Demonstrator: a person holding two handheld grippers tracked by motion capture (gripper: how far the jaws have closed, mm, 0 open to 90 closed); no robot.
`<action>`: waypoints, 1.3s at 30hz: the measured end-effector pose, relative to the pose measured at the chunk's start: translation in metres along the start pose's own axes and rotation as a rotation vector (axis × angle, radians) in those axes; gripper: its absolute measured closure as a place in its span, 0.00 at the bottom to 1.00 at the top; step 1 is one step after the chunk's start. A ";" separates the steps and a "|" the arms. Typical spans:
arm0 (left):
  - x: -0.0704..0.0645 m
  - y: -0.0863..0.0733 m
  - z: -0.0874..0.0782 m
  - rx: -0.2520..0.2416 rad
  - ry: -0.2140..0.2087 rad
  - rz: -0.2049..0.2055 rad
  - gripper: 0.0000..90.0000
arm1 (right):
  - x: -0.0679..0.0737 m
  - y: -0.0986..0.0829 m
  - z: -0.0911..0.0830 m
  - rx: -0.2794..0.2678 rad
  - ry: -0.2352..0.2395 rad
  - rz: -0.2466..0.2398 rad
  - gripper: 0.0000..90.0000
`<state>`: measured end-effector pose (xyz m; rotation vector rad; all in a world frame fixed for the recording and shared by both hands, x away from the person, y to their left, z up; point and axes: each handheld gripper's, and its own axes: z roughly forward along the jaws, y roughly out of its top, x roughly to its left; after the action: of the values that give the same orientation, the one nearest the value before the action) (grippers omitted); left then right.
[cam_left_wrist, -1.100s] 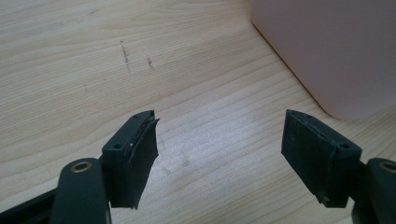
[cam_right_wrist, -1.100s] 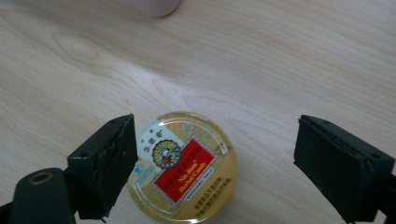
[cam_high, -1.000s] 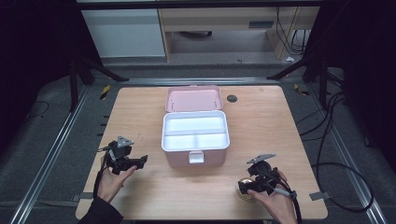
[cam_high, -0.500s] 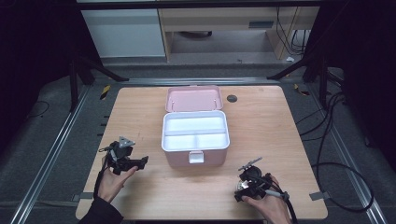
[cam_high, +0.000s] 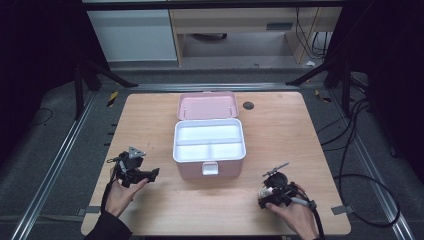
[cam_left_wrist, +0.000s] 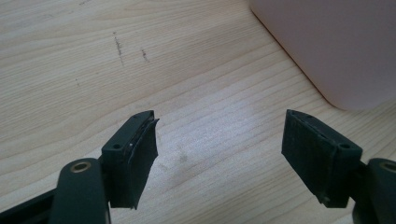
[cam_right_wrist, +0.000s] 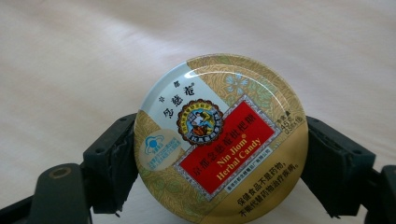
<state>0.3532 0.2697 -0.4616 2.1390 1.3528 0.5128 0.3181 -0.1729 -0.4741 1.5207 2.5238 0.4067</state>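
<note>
On the wooden table (cam_high: 150, 120) we see a pink storage box (cam_high: 209, 148) standing open, its pink lid (cam_high: 208, 105) tipped back toward the far edge. Inside sits a white tray (cam_high: 209, 141) split by a cross wall into one long far compartment and two smaller near ones; all three look bare. A white latch (cam_high: 210, 168) hangs on the box's near wall.

Our right gripper (cam_right_wrist: 219, 154) is clamped on a round Nin Jiom herbal candy tin (cam_right_wrist: 220, 140), one jaw pressed against each side of its rim. In the right gripper view the tin's printed lid faces the camera; being round it has no long axis, but its red label band slants, rising toward the right. In the high view the tin (cam_high: 264, 192) sits at the near right part of the table, well apart from the box, with the right gripper (cam_high: 272, 192) lying low over the wood.

Our left gripper (cam_left_wrist: 219, 154) has its jaws spread wide with nothing but bare wood between them; a corner of the pink box shows at the upper right of its view. In the high view the left gripper (cam_high: 150, 173) points toward the box's near left corner.

Compared with a second ago, the right gripper has shifted nearer to the table's front edge; the left gripper and the box have stayed put.
</note>
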 end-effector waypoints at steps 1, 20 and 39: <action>0.000 0.000 0.000 0.002 0.000 0.001 0.29 | -0.007 0.001 -0.002 -0.014 -0.016 0.021 0.23; 0.001 0.000 0.002 0.011 0.027 0.012 0.32 | -0.069 -0.008 0.014 -0.023 -0.096 0.171 0.17; -0.009 0.050 -0.035 -0.186 -0.076 -0.023 0.32 | -0.039 0.054 -0.060 -0.493 0.010 0.063 0.33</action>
<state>0.3637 0.2535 -0.4036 1.9708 1.2367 0.5219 0.3648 -0.1927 -0.4000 1.3980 2.1583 0.9625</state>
